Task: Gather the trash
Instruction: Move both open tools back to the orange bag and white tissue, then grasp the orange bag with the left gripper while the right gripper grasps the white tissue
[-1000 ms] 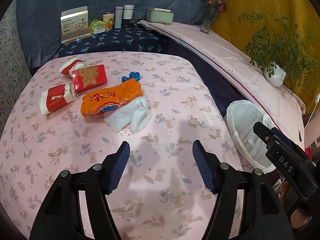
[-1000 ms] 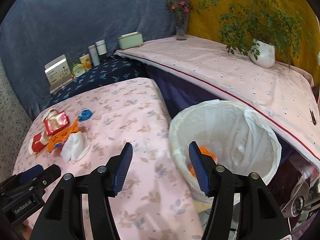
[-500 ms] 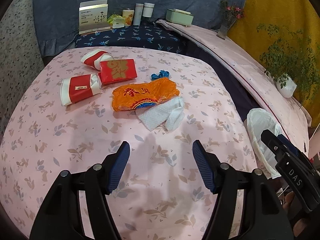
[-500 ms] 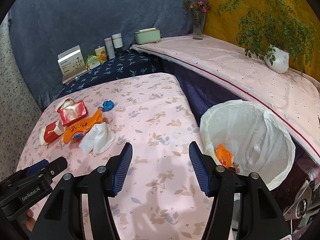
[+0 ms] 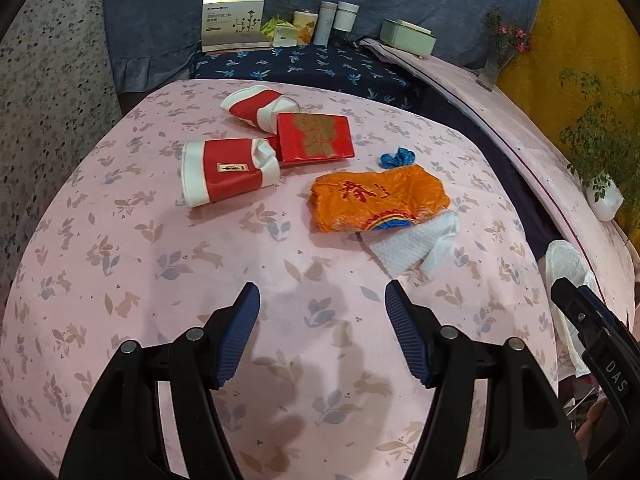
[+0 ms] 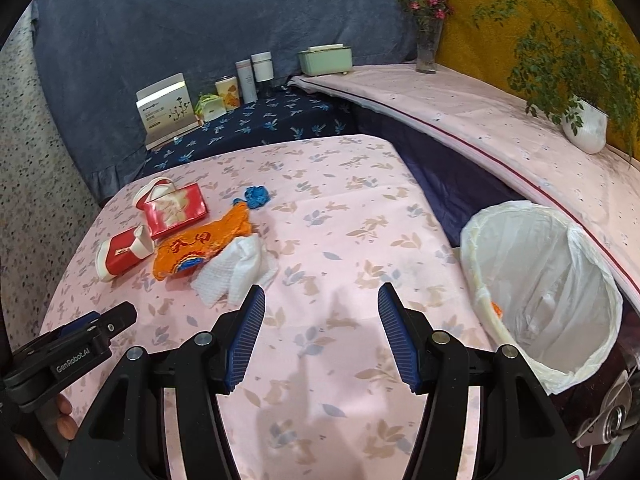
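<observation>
Trash lies on the pink tablecloth [image 5: 120, 264]: an orange wrapper [image 5: 378, 200], a white tissue [image 5: 412, 250] under its edge, a blue scrap [image 5: 396, 158], a red packet [image 5: 316, 138] and two red-and-white crushed cups [image 5: 228, 174] [image 5: 256, 106]. My left gripper [image 5: 322, 308] is open and empty, above the cloth short of the tissue. My right gripper [image 6: 321, 304] is open and empty, just right of the tissue [image 6: 236, 270]. The white-lined bin [image 6: 548, 276] stands right of the table with an orange piece [image 6: 497, 309] inside.
A dark blue shelf [image 6: 256, 124] behind the table holds a box, tins and bottles. A long pink ledge [image 6: 500, 128] on the right carries a potted plant [image 6: 586, 128], a vase and a green box. The other gripper shows at each view's edge.
Both grippers swung left over the table. The right one left the bin and now faces the trash pile. The left one moved closer to the wrapper and cups. Both stayed open.
</observation>
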Demonstrator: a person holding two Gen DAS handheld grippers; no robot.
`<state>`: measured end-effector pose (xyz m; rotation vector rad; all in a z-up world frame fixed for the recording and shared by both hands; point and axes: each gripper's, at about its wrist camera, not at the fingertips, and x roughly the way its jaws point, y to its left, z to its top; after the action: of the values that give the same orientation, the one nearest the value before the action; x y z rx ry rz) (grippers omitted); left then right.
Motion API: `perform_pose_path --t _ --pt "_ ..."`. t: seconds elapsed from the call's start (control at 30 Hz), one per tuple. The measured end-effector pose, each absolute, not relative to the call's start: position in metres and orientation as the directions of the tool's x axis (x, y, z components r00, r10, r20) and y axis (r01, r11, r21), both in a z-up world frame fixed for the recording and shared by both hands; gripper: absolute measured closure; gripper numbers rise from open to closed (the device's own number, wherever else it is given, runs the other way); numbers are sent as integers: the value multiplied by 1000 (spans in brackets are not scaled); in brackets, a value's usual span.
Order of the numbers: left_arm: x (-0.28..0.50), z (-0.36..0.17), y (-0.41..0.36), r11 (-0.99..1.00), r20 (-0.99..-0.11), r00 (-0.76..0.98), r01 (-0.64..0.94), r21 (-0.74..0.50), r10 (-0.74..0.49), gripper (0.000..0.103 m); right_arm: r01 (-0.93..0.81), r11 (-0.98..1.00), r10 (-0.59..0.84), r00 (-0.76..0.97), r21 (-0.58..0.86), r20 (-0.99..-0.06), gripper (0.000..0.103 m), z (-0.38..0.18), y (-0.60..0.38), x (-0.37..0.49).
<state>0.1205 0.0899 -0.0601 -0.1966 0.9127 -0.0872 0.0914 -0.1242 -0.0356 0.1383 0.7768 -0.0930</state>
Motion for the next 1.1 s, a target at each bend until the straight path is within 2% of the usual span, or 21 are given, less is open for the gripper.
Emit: perform_pose_path --t 0.37,0.67,0.77,0.93,1.0,1.03,1.07,1.1 --pt "145 -66 129 976 -779 615 -65 -207 -124 36 74 993 16 685 91 -728 46 -55 -81 126" --pt "174 -66 106 961 -773 591 12 -277 -231 32 98 985 47 652 146 -757 46 -79 -76 158" --pt "189 -67 94 952 -772 577 35 -303 -267 24 98 985 46 650 143 -759 47 -84 -75 167" --pt "215 -78 76 949 -787 545 51 -312 -289 24 91 986 48 644 138 -764 51 -93 -76 178" --pt "221 -84 73 944 -795 526 50 -327 -303 30 83 986 59 637 144 -769 61 -97 -76 182" --pt "224 -88 71 941 -798 516 49 -335 -311 38 79 986 64 632 147 -772 63 -99 -75 184" --pt "226 -92 70 935 -802 500 51 -350 -327 46 75 986 70 628 149 -775 69 -101 -75 185" --pt "227 -95 68 934 -806 491 50 -353 -331 52 69 986 77 623 153 -779 79 -103 -75 186"
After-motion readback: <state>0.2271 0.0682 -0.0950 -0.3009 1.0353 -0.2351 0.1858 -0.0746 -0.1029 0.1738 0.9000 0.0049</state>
